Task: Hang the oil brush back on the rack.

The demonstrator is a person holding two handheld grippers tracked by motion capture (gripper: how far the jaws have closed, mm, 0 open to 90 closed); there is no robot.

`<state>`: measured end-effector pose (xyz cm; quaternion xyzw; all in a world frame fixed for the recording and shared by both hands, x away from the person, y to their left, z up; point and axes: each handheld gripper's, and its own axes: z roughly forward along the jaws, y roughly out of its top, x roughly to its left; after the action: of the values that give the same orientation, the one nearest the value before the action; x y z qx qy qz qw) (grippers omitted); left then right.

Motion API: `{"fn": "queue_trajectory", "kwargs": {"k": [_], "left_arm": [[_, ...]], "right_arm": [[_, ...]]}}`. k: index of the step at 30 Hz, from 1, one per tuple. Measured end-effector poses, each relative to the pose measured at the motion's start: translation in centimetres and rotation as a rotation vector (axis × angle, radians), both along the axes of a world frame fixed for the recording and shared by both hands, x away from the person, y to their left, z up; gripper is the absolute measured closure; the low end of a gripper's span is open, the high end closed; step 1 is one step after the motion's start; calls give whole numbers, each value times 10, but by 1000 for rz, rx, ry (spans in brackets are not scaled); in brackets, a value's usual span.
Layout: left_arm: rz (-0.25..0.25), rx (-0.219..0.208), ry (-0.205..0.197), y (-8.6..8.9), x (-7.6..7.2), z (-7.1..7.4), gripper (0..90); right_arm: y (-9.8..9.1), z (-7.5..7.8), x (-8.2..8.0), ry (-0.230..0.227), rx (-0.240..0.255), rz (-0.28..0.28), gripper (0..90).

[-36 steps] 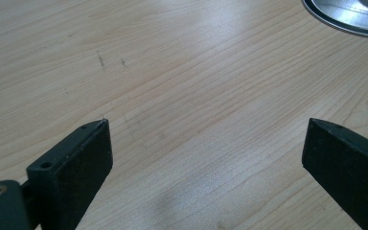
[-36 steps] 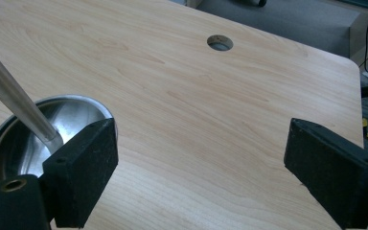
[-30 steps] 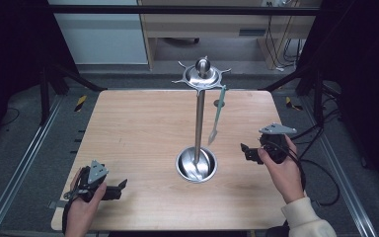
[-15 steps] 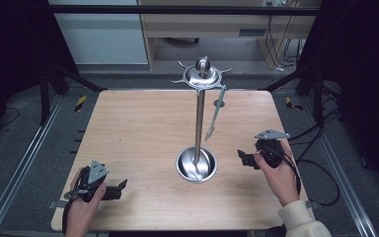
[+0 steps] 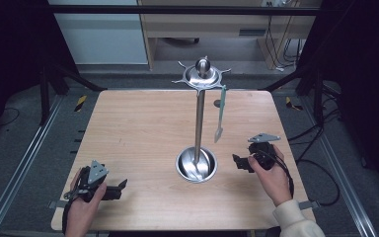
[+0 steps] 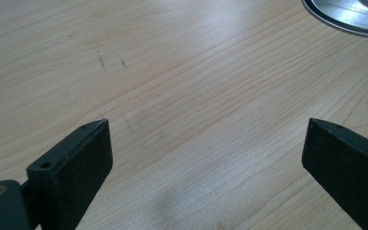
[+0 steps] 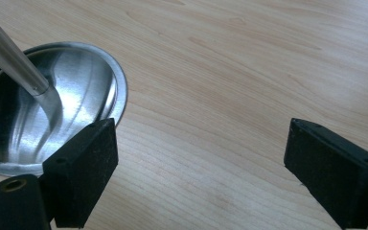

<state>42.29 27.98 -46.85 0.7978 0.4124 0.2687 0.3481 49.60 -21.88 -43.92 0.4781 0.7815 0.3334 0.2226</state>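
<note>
A steel utensil stand [image 5: 199, 116] rises from a round dish base [image 5: 196, 165] at the middle of the wooden table [image 5: 138, 128]. From one hook of its crown [image 5: 203, 75] hangs a pale green utensil [image 5: 220, 113]. My right gripper [image 5: 238, 162] sits low just right of the base, open and holding nothing; in its own view the dish base [image 7: 52, 105] lies to the left between jaws spread wide. My left gripper [image 5: 121, 186] rests at the table's near left corner, open, over bare wood, with the base's rim [image 6: 345, 19] at top right of its view.
The table's front edge runs just behind both hands. Metal rails [image 5: 24, 163] flank the table on the floor. A cabinet [image 5: 202, 24] stands beyond the far edge.
My right gripper has drawn back toward the near edge and slightly down, away from the hanging utensil. The left gripper has stayed put.
</note>
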Motion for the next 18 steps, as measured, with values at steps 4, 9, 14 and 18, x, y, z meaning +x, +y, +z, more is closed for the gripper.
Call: {"fn": "queue_trajectory", "kwargs": {"k": [4, 9, 14, 18], "left_arm": [[-1, 0, 0, 0, 0, 0, 30], [0, 0, 0, 0, 0, 0, 30], [0, -1, -1, 0, 0, 0, 30], [1, -2, 0, 0, 0, 0, 30]], "right_arm": [[3, -6, 4, 11, -4, 2, 118], [5, -11, 9, 21, -2, -5, 118], [6, -17, 15, 23, 8, -16, 119], [7, -20, 21, 25, 15, -24, 120]]}}
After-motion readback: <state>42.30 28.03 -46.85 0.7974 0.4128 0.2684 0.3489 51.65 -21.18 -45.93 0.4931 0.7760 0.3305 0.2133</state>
